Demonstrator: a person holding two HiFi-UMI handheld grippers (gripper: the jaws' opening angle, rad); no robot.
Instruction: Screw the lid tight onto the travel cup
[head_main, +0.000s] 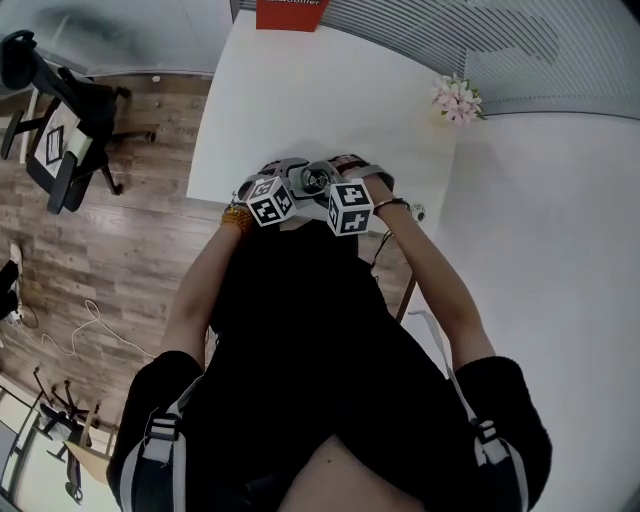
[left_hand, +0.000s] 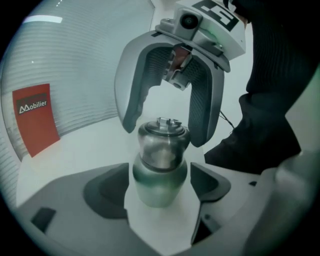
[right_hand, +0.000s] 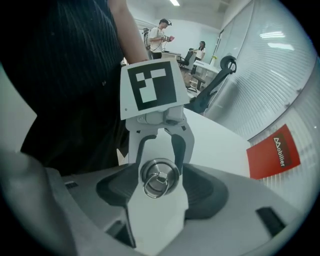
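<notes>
Travel cup (left_hand: 159, 175): upright on bench (head_main: 300, 100), lid (right_hand: 159, 176) on.
Left gripper (left_hand: 159, 189): jaws spread, flanking cup body.
Right gripper (right_hand: 160, 180): jaws spread above, flanking lid.

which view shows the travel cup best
Left gripper view: the travel cup stands side-on, body and lid both clear. The right gripper view looks down on it, showing only the lid top and its ring. The head view catches just a small bit of it from above.
</notes>
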